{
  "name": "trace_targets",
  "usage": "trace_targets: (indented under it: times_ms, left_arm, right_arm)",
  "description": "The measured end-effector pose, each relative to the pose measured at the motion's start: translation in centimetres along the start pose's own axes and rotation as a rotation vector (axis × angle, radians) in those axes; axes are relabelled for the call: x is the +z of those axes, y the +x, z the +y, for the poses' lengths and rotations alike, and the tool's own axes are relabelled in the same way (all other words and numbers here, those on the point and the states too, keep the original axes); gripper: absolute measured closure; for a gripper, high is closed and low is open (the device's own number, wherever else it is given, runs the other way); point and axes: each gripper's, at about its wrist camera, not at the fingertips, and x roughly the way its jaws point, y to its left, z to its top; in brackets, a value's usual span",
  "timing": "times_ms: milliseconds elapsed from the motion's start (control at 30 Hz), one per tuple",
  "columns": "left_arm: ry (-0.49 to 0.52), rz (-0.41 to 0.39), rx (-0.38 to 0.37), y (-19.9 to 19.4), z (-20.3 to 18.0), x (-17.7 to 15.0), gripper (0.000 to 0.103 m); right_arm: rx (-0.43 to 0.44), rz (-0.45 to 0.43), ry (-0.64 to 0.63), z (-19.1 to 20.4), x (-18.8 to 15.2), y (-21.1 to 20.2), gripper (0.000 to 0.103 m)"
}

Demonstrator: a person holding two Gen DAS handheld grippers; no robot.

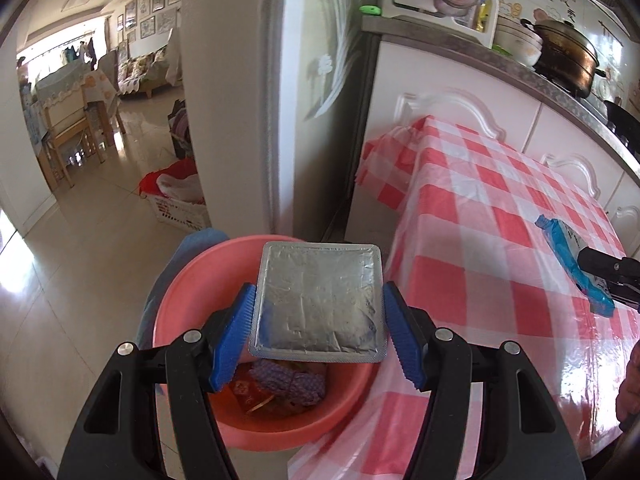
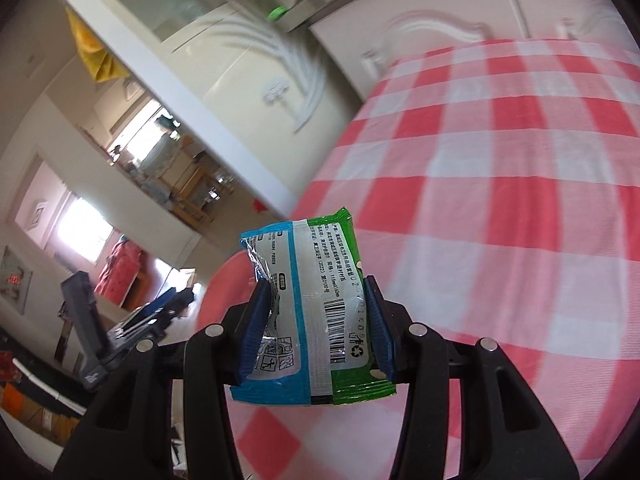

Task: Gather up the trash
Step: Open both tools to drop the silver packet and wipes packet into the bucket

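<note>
Looking through the left wrist view, we are holding the silver foil pack point(image 1: 318, 300) in the left gripper point(image 1: 318, 322), whose jaws are spread about as wide as the pack and are pressing on its two side edges. The pack is lying flat, its long axis running away from us, and it is hanging directly over the pink basin point(image 1: 180, 280), which is sitting just beside the counter point(image 1: 500, 208) edge, already carrying a purple rope bundle point(image 1: 290, 380) and red scraps. We are judging that this pack is the nearer one to the drop: it needs only a release. Far right in this view, the right gripper is showing with a blue wrapper edge.

Turning to the right wrist view, we are gripping the blue and green wipes wrapper point(image 2: 310, 316) in the right gripper point(image 2: 316, 328), jaws closed partway on its sides, the wrapper standing upright along the fingers. The basin's pink rim is lying ahead and to the left, beyond the checked cloth, so this hand is needing to travel leftward first.
</note>
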Motion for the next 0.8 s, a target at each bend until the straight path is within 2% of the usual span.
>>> trace_targets:
  times_ms: [433, 600, 633, 700, 733, 800]
  left_arm:
    - [-0.155, 0.071, 0.003, 2.8, 6.4, -2.2, 0.039]
    - [-0.167, 0.114, 0.011, 4.8, 7.1, -2.9, 0.039]
    - [-0.167, 0.12, 0.009, 5.0, 7.2, -3.1, 0.038]
    - [-0.166, 0.147, 0.002, 5.8, 7.4, -3.4, 0.037]
    - [-0.168, 0.159, 0.007, 6.2, 7.5, -3.5, 0.03]
    - [-0.169, 0.17, -0.002, 6.5, 7.7, -3.8, 0.024]
  right_arm:
    - [0.125, 0.121, -0.123, 9.0, 1.7, 8.4, 0.054]
    - [0.098, 0.156, -0.187, 11.0, 1.5, 11.3, 0.054]
    - [0.094, 0.157, -0.19, 11.1, 1.3, 11.6, 0.053]
    - [0.061, 0.151, -0.204, 11.2, 1.1, 11.9, 0.033]
    - [0.048, 0.15, -0.208, 11.1, 0.9, 11.9, 0.029]
    - [0.024, 0.144, -0.211, 10.5, 0.5, 11.6, 0.026]
